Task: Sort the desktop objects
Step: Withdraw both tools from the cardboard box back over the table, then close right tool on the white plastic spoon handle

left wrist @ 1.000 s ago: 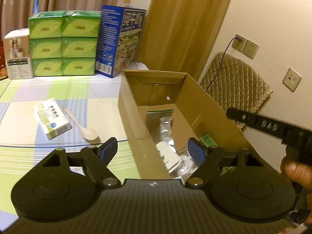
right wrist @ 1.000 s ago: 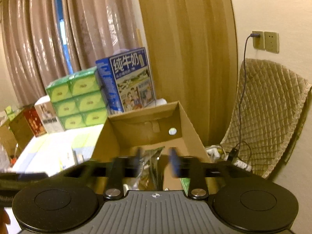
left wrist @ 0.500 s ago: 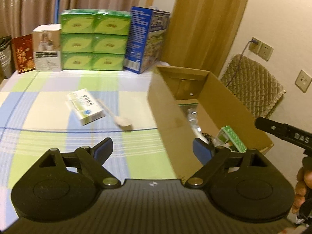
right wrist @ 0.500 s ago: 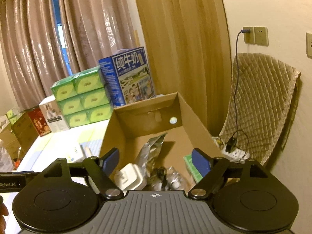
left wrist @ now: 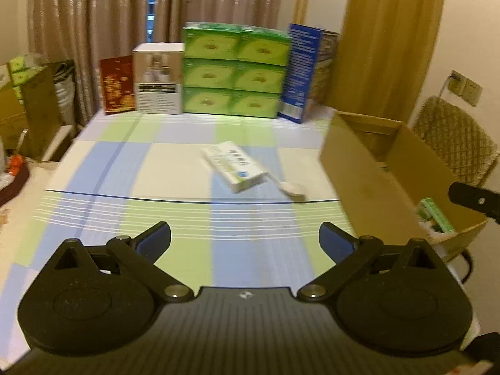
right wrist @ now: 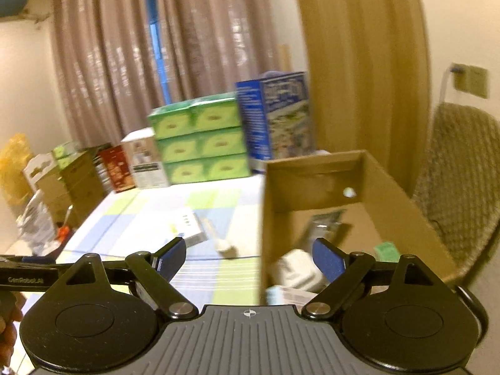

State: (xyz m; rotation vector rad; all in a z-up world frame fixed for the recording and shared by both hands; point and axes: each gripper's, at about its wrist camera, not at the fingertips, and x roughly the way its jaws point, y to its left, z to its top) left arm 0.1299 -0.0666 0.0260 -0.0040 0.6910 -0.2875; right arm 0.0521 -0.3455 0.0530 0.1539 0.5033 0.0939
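Note:
A white medicine box lies on the checked tablecloth, with a white plastic spoon just right of it. An open cardboard box stands at the table's right edge and holds a foil pouch, a white adapter and a small green carton. My left gripper is open above the near tablecloth, well short of the medicine box. My right gripper is open over the cardboard box's left wall, holding nothing.
Stacked green tissue packs, a blue milk carton, a white box and a red box line the table's far edge. Cartons crowd the floor at left. A quilted chair stands beyond the cardboard box.
My left gripper has swung left, away from the cardboard box and out over the tablecloth. My right gripper opened, rose and shifted left from over the box's inside to its left wall.

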